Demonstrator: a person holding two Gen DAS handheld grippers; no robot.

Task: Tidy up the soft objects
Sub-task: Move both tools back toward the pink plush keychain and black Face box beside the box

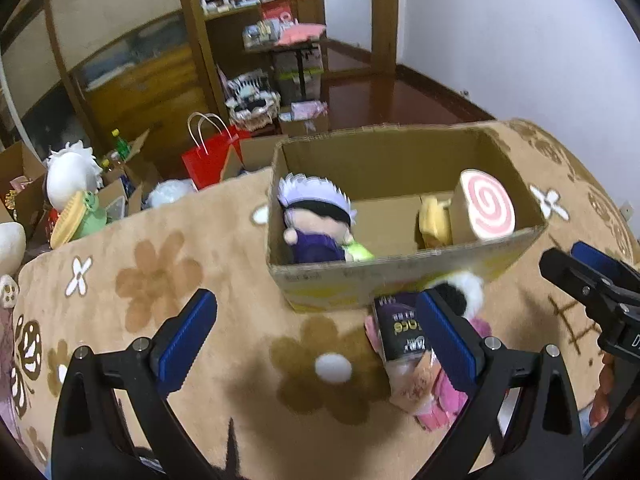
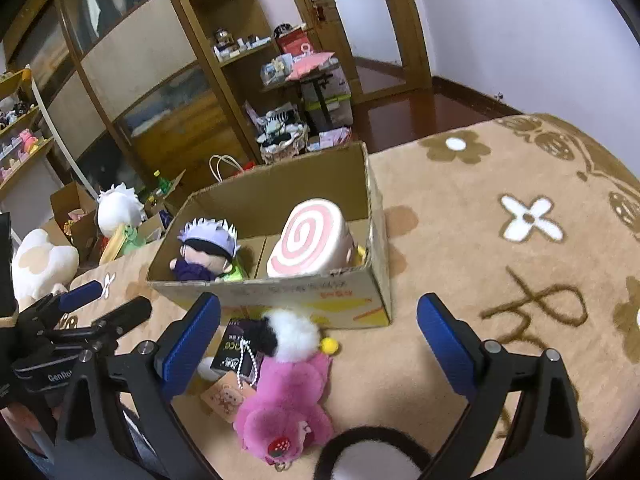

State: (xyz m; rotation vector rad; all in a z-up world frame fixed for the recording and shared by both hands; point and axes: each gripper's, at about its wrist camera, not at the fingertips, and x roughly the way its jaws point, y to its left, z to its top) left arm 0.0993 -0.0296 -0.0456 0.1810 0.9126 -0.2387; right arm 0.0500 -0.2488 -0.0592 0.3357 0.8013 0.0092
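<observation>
Both grippers (image 1: pixel 316 340) (image 2: pixel 318 344) open; pink plush (image 2: pixel 288 404) btwn right's, box (image 2: pixel 320 296) behind.

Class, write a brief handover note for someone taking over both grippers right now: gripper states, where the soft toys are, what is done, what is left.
Left gripper: open, empty, over the rug left of the pink plush.
Right gripper: open, empty, pointing down toward the pink plush.
Cardboard box on the rug holds the white-haired doll, the swirl roll cushion and a yellow item.
Done: those are boxed.
Left: the pink plush with its tags lies on the rug in front of the box. A black-and-white furry item lies at the near edge.
</observation>
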